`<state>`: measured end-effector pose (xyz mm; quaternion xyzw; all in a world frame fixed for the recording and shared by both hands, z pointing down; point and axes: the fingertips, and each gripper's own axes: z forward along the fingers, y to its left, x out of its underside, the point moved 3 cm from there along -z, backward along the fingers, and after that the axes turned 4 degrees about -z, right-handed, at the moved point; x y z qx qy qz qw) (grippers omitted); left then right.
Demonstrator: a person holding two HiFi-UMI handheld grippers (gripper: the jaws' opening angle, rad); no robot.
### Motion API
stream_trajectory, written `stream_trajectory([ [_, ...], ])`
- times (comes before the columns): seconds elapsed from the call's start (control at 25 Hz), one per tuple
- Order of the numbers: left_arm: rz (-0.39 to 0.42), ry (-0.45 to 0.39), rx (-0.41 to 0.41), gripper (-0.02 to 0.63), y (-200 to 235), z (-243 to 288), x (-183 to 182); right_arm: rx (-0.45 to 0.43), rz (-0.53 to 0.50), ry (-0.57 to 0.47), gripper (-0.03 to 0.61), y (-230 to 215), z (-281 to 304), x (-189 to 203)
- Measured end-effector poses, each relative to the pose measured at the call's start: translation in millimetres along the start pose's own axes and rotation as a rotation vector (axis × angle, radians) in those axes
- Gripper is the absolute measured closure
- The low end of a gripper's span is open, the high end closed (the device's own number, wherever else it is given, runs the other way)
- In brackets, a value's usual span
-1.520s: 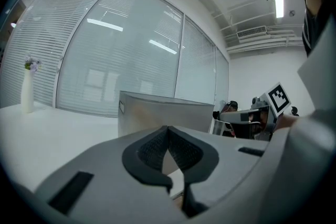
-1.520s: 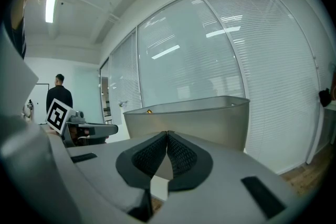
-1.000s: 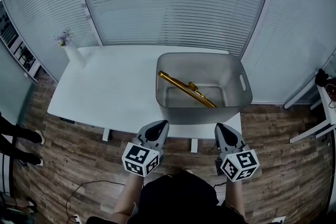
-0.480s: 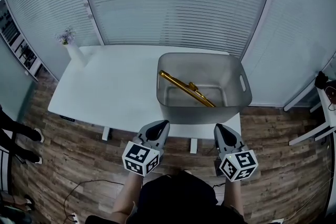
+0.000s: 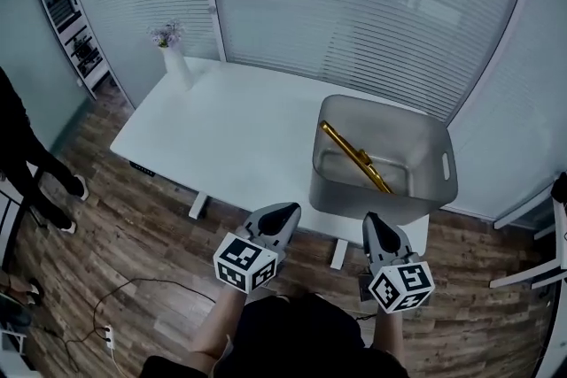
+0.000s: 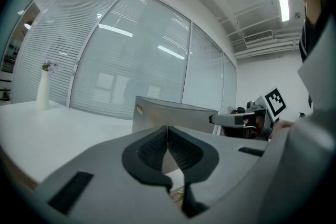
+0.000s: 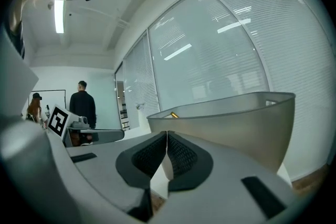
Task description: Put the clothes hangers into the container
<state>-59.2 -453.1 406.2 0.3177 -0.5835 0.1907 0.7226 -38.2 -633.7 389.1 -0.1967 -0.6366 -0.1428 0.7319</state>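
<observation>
Where the grey plastic container (image 5: 376, 206) stands at the right end of the white counter (image 5: 235, 133), we see a slim gold metal clothes hanger (image 5: 354, 158) lying inside it. It slants from the upper left of the tub's interior down toward the lower right. The metal is shiny yellow-gold, with a thicker part about midway along. In the right gripper view only its gold tip shows above the tub's rim.

We hold both tools low in the frame, off the counter's near edge and above the brown wood-plank floor (image 5: 133, 243). The left tongs (image 5: 285, 210) point up toward the container's near left corner. The right tongs (image 5: 374, 220) point at its front wall. Both are clenched: in each gripper view the ribbed dark pads meet along one line and grasp nothing. Each tool carries a white cube with black square markers at the end nearest us, and our bare forearms run down to the bottom edge.

The container's front wall stands between the tongs and the hanger. A white vase with purple flowers (image 5: 174, 59) sits at the counter's far left corner, in the upper left of the frame, well apart from the tub. Pale slatted blinds (image 5: 354, 4) fill the top of the frame. A person's dark-trousered legs (image 5: 34, 162) stand at the left edge, and a dark cable (image 5: 133, 289) trails over the floor at lower left.
</observation>
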Motion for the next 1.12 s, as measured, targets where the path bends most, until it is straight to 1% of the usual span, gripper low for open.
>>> stream_trajectory([
  [0.12, 0.006, -0.016, -0.024, 0.603, 7, -12, -5, -0.045, -0.053, 0.016, 0.551, 17, 10, -5],
  [0.24, 0.009, -0.025, -0.033, 0.603, 12, -19, -7, -0.044, -0.113, 0.040, 0.551, 27, 14, -4],
  [0.48, 0.020, -0.019, -0.039, 0.603, 13, -25, -4, -0.022, -0.100, 0.052, 0.552, 31, 10, 0],
  [0.88, 0.018, -0.010, -0.026, 0.603, 15, -20, -2, 0.026, -0.085, 0.073, 0.552, 21, 0, 7],
  [1.12, 0.009, 0.006, -0.023, 0.603, 13, -14, 6, 0.057, -0.081, 0.090, 0.552, 8, -9, 13],
])
